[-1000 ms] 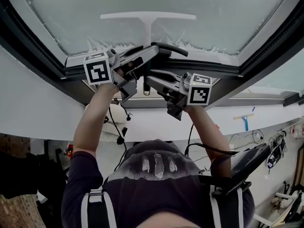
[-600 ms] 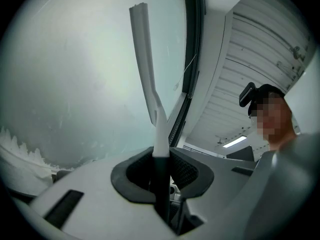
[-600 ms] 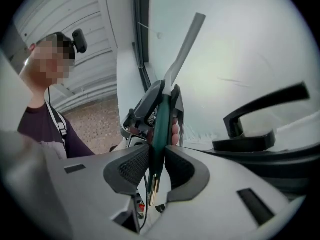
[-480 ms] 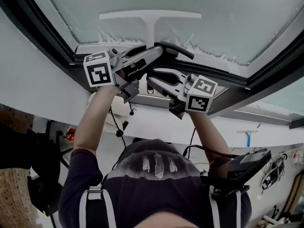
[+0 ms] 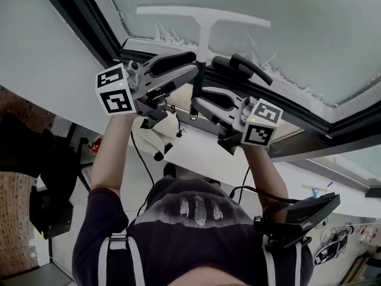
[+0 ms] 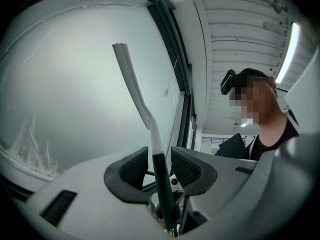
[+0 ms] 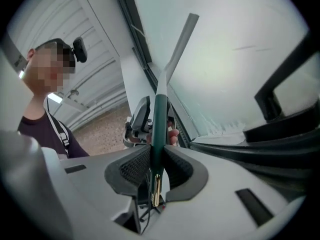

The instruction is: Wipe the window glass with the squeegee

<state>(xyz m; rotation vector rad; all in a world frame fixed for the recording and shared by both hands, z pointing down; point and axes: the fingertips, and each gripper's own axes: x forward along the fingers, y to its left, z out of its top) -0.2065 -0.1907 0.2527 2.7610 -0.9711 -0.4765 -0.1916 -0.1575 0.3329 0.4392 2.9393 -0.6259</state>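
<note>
The squeegee's white blade [image 5: 202, 14] lies against the frosted window glass [image 5: 309, 28], just above foam streaks [image 5: 169, 36] at the lower edge. Its dark green handle [image 5: 198, 83] runs back between both grippers. My left gripper [image 5: 193, 70] has just been opening. In the left gripper view the handle [image 6: 161, 184] stands between the left gripper's [image 6: 160, 166] pads with a thin gap on each side. My right gripper [image 5: 199, 100] has been closing. Here the right gripper [image 7: 156, 169] has both pads pressed on the handle [image 7: 159, 129].
A dark window frame [image 5: 89, 22] runs along the left and bottom of the pane. Below it is a white sill [image 5: 196, 154]. A black device [image 5: 297, 213] hangs at the person's right side. The other gripper [image 7: 142, 121] shows beyond the handle in the right gripper view.
Both hands and the squeegee have swung over; the blade now sits tilted, its right end lower. The window frame has shifted across the head view as the head turned.
</note>
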